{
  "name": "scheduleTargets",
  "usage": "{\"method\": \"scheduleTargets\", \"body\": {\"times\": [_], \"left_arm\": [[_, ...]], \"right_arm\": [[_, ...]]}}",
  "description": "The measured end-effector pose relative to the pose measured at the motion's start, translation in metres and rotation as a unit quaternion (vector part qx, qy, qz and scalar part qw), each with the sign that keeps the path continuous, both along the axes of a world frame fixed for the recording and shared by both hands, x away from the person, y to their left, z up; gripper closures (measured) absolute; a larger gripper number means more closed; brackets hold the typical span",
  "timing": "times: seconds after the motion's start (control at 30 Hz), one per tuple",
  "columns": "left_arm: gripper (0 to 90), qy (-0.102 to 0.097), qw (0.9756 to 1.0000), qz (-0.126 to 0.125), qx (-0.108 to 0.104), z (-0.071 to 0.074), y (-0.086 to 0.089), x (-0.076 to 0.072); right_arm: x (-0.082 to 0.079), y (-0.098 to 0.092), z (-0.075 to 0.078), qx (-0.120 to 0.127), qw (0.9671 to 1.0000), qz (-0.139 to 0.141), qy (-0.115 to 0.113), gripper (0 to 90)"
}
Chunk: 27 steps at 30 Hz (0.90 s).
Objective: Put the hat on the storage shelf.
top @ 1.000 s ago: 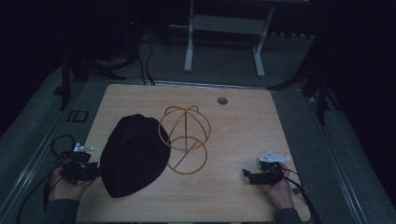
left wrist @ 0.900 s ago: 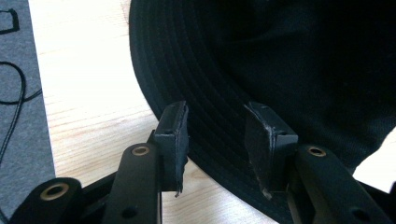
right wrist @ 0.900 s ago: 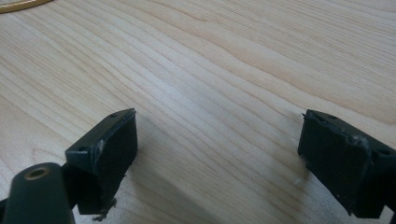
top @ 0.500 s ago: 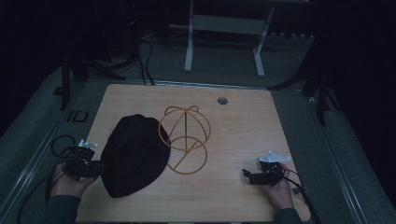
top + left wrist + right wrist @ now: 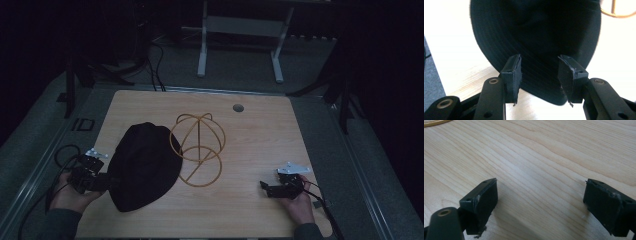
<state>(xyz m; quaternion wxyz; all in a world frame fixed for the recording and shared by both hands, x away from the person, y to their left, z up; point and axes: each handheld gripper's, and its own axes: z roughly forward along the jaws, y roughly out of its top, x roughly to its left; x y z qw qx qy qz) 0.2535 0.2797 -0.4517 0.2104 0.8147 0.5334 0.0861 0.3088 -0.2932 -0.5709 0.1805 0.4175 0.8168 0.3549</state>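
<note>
— Black hat (image 5: 145, 167) lying flat on the left half of the table (image 5: 260, 135), crown up, brim spread on the wood.

— And the left gripper (image 5: 107, 181)?

— Right at the hat's near-left edge. From its own view the jaws stand apart, one on each side of the brim, and the brim's edge runs between the pads (image 5: 512, 75). I can't tell from here whether they're touching the cloth. They aren't closed on it.

— What's that gold thing?

— Wire stand (image 5: 197, 150), a domed frame on a round ring base, upright at the middle of the table. The hat's right edge lies just beside it, maybe overlapping the ring; hard to say in this dim light.

— Right side?

— Right gripper (image 5: 264, 188) low over bare wood near the table's front right, well apart from hat and stand. A hand (image 5: 297, 205) holds it from behind, cable trailing off to the right. Its jaws are spread wide, nothing between them but wood grain.

— Anything else on the table?

— A small round hole (image 5: 238, 107) near the far edge.
</note>
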Motion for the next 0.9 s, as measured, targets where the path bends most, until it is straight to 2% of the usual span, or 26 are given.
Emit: {"method": "scheduleTargets", "body": {"times": [0.17,0.37,0.6,0.9], "left_arm": [[53.9,0.008,0.9996,-0.027,-0.002,0.003,-0.005,-0.002],[52.7,0.019,0.9989,-0.041,-0.009,0.003,-0.009,-0.002],[51.7,0.013,0.9987,-0.044,-0.022,0.006,-0.016,0.001],[50.6,0.027,0.9993,-0.025,-0.008,-0.001,-0.031,0.022]], "right_arm": [[0.0,0.0,0.0,0.0,1.0,0.0,0.0,12.1],[0.0,0.0,0.0,0.0,1.0,0.0,0.0,12.1],[0.0,0.0,0.0,0.0,1.0,0.0,0.0,12.1],[0.0,0.0,0.0,0.0,1.0,0.0,0.0,12.1]]}}
